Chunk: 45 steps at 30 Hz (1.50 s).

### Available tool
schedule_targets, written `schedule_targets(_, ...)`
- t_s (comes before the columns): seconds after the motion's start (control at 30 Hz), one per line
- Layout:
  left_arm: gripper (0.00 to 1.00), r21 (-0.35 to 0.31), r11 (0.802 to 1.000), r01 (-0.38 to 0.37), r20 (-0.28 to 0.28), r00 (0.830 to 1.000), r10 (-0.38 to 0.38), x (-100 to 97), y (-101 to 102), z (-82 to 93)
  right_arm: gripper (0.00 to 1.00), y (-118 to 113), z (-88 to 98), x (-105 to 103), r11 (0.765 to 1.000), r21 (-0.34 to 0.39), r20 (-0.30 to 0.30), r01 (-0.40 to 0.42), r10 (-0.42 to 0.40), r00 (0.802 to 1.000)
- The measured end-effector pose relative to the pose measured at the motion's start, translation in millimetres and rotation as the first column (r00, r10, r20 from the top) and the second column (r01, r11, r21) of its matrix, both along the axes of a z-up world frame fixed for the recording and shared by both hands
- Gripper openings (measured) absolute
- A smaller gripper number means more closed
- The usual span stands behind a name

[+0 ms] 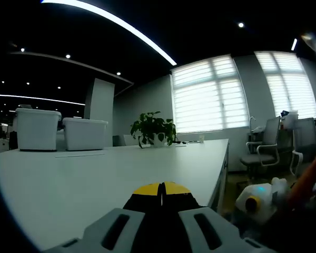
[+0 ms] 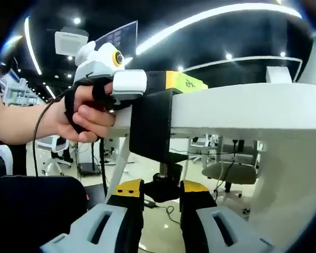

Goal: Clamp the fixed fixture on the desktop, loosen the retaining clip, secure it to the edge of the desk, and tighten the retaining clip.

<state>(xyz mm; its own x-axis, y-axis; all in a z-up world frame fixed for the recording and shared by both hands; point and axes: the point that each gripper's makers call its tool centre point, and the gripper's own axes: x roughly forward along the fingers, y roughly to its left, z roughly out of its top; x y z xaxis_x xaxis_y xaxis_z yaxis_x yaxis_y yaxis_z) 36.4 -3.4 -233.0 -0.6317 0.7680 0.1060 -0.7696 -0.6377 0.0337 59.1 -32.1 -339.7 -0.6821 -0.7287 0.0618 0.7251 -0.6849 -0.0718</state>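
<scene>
Black fixture [image 2: 152, 124] hooked over the table [image 2: 242, 108] edge at 12 o'clock in the right gripper view, lower arm under the slab. Right claw [image 2: 161, 196] pinching the round screw knob [image 2: 162, 182] beneath it. Left claw [image 1: 160, 192] pressed together; what it holds, cannot tell from its own view. Seen at 10 o'clock in the right gripper view, gripped by a hand [image 2: 87, 113], steadying the fixture's top. Likely rigid and fairly heavy; knob small and possibly slippery, best taken squarely across its sides.
</scene>
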Motion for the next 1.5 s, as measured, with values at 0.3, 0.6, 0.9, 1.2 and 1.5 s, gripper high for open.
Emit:
schedule_targets(0.3,0.01,-0.002,1.000,0.001,-0.017,1.000,-0.001,-0.2,0,1.1,0.40,38,13.6,9,0.970,-0.086,0.010,0.227,-0.227,0.974)
schedule_targets(0.6,0.01,-0.002,1.000,0.003,-0.018,1.000,-0.003,-0.3,0,1.2,0.30,4,0.7,2,0.955,-0.054,0.043,0.291,-0.289,0.956)
schedule_targets(0.9,0.01,-0.003,1.000,0.004,-0.019,1.000,-0.004,1.2,0,1.1,0.25,5,-10.2,-9,0.944,-0.076,0.111,0.322,-0.313,0.943)
schedule_targets(1.2,0.01,-0.001,1.000,0.006,-0.020,1.000,-0.006,1.3,0,1.3,0.25,-2,-7.8,-11,0.994,-0.049,0.051,0.097,-0.095,0.994)
schedule_targets(1.5,0.01,-0.001,1.000,0.006,-0.027,1.000,-0.006,2.1,1,1.7,0.26,-7,-6.9,-18,0.999,-0.028,0.016,-0.033,0.033,0.999)
